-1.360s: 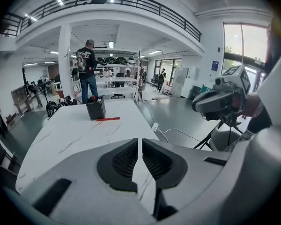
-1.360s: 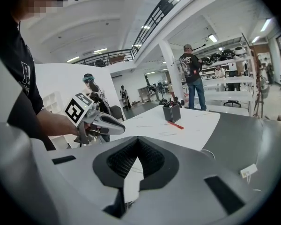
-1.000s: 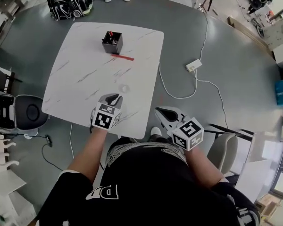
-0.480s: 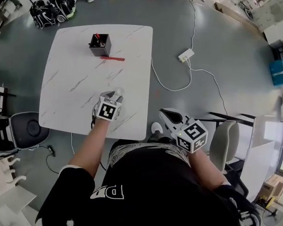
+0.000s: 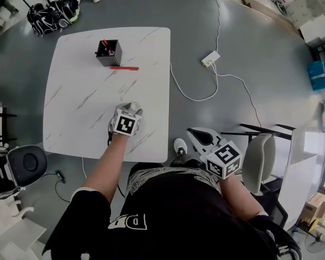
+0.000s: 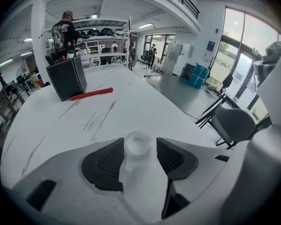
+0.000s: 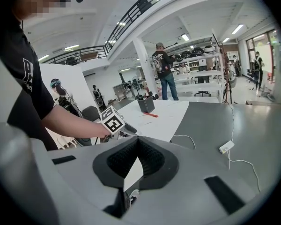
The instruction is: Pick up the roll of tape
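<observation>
White marble-veined table (image 5: 81,99) on a grey floor (image 5: 249,42), seen from above. Roll of tape (image 6: 137,144) – small, clear, lying flat on the table near the edge closest to the person, well apart from the other items. Left gripper (image 5: 132,110) – held over that near part of the table and angled downward; its jaws were opening and stood wide, one dark ribbed pad on each side of the roll, the roll sitting between the jaw tips with neither pad pressing on it, so nothing was gripped. Right gripper (image 7: 137,143) – held off the table to the person's right, above the floor beside the body; its jaws were closed together at the tips with nothing between them. Black box (image 5: 108,53) – upright near the far side of the table, with a few pens standing in it. Red stick (image 5: 124,67) – lying flat on the table just beside the box, on the side nearer the person; whether a pen or a ruler could not be told. White power strip (image 5: 209,59) – on the floor to the right of the table, a white cable (image 5: 190,95) curving away from it. Grey chair (image 5: 258,166) – on the floor at the person's right. Black bags (image 5: 50,13) – on the floor beyond the table's far left corner.
</observation>
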Demonstrator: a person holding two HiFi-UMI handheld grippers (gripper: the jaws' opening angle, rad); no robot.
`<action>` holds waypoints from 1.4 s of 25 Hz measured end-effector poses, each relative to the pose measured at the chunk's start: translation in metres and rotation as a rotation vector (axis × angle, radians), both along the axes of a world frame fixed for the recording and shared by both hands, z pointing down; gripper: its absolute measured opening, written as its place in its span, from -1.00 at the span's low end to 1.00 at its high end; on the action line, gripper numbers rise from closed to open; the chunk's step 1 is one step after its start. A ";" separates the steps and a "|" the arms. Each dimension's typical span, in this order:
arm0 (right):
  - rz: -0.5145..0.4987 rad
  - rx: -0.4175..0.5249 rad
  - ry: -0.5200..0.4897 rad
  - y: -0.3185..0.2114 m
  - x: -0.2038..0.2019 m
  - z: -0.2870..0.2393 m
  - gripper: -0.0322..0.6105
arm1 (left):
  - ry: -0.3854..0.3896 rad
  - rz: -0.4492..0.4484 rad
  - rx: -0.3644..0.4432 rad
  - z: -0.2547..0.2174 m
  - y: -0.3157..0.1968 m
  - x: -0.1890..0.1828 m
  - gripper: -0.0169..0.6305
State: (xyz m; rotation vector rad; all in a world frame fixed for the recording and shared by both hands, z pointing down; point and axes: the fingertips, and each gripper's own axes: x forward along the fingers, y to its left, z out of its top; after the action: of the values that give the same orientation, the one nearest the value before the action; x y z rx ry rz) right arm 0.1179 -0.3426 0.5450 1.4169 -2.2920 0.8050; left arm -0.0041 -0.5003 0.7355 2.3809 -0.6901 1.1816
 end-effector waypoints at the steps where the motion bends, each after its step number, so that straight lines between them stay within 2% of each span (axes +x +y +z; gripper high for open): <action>1: 0.000 0.001 0.000 0.000 0.001 0.000 -0.89 | -0.002 -0.001 -0.004 0.002 0.000 0.001 -0.27; 14: -0.022 0.013 0.009 0.001 0.012 -0.005 -0.89 | -0.019 -0.025 -0.015 0.011 -0.002 0.003 -0.24; 25: -0.067 0.047 -0.016 -0.003 0.021 -0.018 -0.89 | -0.066 -0.092 -0.089 0.000 -0.001 -0.002 -0.30; 35: -0.136 0.086 -0.060 -0.004 0.033 -0.024 -0.89 | -0.051 -0.175 -0.042 -0.036 0.014 -0.006 -0.30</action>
State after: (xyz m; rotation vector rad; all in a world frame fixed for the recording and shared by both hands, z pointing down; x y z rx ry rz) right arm 0.1505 -0.3464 0.5209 1.2702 -2.4651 0.7255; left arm -0.0098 -0.4867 0.6995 2.2122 -0.8628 1.1739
